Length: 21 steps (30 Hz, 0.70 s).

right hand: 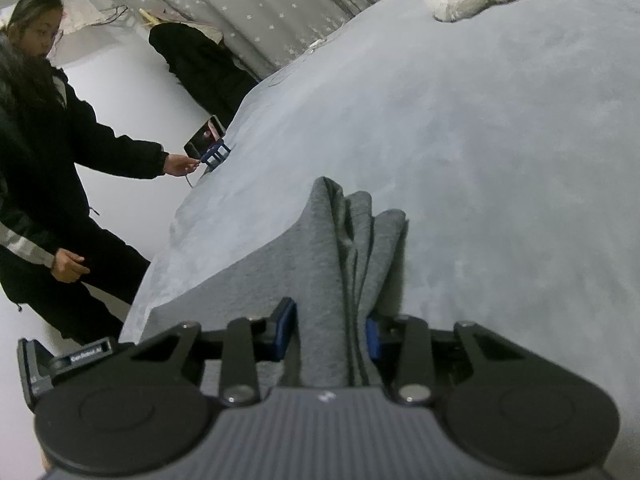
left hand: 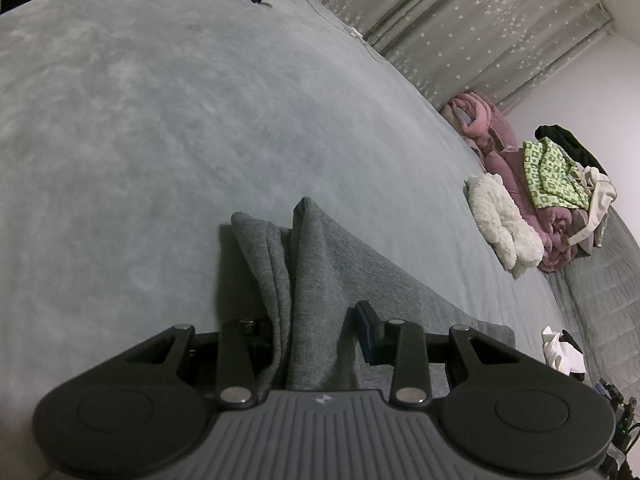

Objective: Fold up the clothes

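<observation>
Left wrist view: your left gripper point(left hand: 316, 332) pinches a bunched edge of the grey garment point(left hand: 320, 264), which trails off toward 4 o'clock over the bed point(left hand: 160, 120). Right wrist view: your right gripper point(right hand: 330, 332) has its fingers point(right hand: 285, 328) clamped on another gathered edge of the same garment. Unfolded clothes pile point(left hand: 552, 184) sits at 3 o'clock. Step, as judged: carrying a fold across. Next move likely calls for lowering both edges together, keeping them level, before you release.
</observation>
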Available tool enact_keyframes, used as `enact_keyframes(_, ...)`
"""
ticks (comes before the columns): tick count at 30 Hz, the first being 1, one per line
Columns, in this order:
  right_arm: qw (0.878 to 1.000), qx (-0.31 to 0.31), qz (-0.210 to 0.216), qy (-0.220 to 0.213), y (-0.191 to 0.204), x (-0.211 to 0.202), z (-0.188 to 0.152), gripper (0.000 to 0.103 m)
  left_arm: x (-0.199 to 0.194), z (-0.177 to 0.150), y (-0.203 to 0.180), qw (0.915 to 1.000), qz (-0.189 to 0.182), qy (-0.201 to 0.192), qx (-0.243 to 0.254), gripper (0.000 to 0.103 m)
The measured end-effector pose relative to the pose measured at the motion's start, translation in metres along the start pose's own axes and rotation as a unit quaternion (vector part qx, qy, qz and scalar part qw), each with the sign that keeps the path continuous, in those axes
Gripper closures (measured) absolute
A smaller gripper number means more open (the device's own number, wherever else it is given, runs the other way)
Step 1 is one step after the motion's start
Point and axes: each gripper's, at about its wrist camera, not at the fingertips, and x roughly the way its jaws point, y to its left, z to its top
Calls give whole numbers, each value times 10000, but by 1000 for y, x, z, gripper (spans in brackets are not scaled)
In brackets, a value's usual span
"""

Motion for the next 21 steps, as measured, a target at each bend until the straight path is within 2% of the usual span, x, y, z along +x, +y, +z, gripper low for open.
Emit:
enact_keyframes(6, 9992, -324, -227, -83, 15, -1, -1, 77, -1, 0, 1, 10000, 24, -16, -20, 69)
enact_keyframes(12, 9972, -627, -328, -244, 32, -5, -3, 83, -2, -1, -8, 9996, 178, -64, 225, 71)
enact_keyframes(21, 9938, -890, -544, -381, 46, -7, -8, 83, -9, -1, -14, 9985, 323, -224, 391, 86)
